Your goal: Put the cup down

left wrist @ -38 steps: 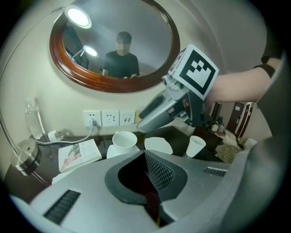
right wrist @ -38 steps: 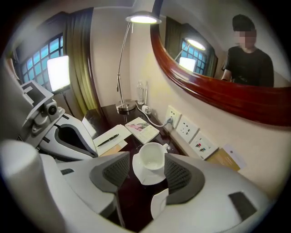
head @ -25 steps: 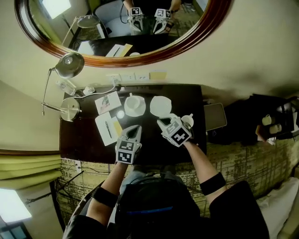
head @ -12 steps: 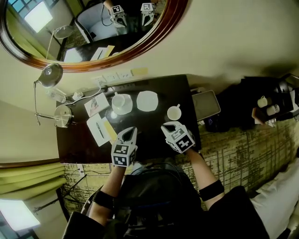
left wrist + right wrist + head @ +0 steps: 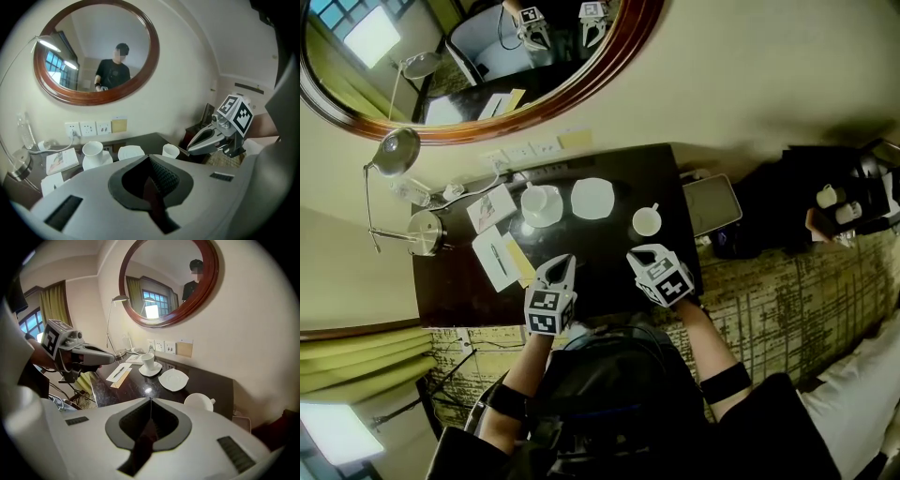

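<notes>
- Your dark desk (image 5: pixel 605 258) now bears the cup (image 5: pixel 646 221); the put-down looks finished.
- Your left gripper (image 5: pixel 564 261) and right gripper (image 5: pixel 638 252) hover closed, both empty.
- The cup stands free, near the empty saucer (image 5: pixel 592 198).

Glossy white ceramic cup (image 5: pixel 646 221) on a polished dark desk (image 5: pixel 609 272); wood-framed mirror (image 5: pixel 581 75) above.

White cup (image 5: pixel 646 221) upright on dark desk (image 5: pixel 609 258).
</notes>
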